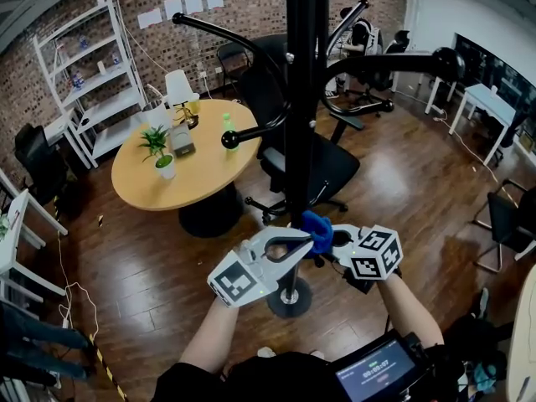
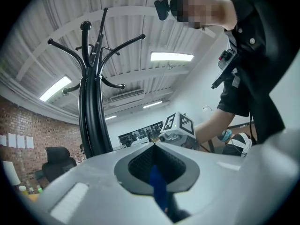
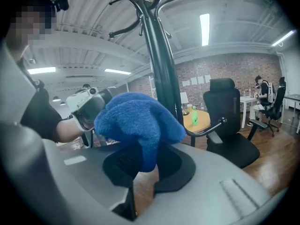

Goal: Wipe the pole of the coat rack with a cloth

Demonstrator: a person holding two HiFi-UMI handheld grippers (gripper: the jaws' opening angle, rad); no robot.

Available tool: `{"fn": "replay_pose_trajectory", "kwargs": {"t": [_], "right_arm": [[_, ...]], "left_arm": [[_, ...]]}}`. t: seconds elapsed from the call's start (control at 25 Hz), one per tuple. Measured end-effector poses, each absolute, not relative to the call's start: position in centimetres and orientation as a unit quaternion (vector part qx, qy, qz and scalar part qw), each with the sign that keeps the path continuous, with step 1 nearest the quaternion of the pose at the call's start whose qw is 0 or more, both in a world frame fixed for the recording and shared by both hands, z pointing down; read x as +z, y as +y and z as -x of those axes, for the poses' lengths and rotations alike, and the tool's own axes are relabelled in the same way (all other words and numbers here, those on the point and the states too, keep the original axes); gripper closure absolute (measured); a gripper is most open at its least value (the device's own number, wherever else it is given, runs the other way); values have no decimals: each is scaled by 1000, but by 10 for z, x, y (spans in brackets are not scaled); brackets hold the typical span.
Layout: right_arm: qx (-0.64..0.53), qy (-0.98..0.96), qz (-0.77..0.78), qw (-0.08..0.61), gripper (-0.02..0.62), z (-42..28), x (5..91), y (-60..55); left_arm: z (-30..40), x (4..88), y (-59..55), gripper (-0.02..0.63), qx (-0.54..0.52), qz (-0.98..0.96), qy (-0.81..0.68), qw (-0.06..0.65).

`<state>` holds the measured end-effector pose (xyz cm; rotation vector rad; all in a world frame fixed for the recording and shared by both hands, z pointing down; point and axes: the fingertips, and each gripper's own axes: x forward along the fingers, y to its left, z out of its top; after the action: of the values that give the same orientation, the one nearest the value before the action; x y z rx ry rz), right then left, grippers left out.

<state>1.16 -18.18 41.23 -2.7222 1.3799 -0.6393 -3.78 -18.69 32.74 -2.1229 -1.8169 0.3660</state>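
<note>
The coat rack's black pole [image 1: 299,115] rises from its round base [image 1: 290,296] straight in front of me, with curved hooks [image 1: 251,132] branching off. A fluffy blue cloth [image 1: 316,231] sits against the pole just above the base. My right gripper [image 1: 337,241] is shut on the cloth; in the right gripper view it bunches [image 3: 136,121] over the jaws, with the pole [image 3: 161,64] just behind it. My left gripper [image 1: 310,241] comes in from the left, shut, with a thin blue strip of cloth [image 2: 158,189] pinched between its jaws. The pole [image 2: 89,121] stands to its left.
A round wooden table [image 1: 209,174] with a potted plant [image 1: 159,151], a lamp [image 1: 178,90] and a green bottle [image 1: 226,124] stands behind left. A black office chair [image 1: 322,170] is right behind the pole. White shelves [image 1: 92,82] line the brick wall; another chair [image 1: 507,220] stands at right.
</note>
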Motion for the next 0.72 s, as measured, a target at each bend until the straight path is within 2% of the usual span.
{"fn": "replay_pose_trajectory", "kwargs": {"t": [0.24,0.52,0.6,0.72], "right_arm": [[-195,454,869,3,545,19,395,-171],[-175,396,901,14,545,-39,422,-180],[-162,389,907,7,545,-52,415,-183],[-140,389,910,-14,545,-57,384,-183]], "left_arm": [[46,322,-196,603,127,751,-631,151],[17,336,-189,603,105,769,-618,124],[14,332,-188,601,106,771,-615,125],[16,303,-188,603,119,766,-626,81]]}}
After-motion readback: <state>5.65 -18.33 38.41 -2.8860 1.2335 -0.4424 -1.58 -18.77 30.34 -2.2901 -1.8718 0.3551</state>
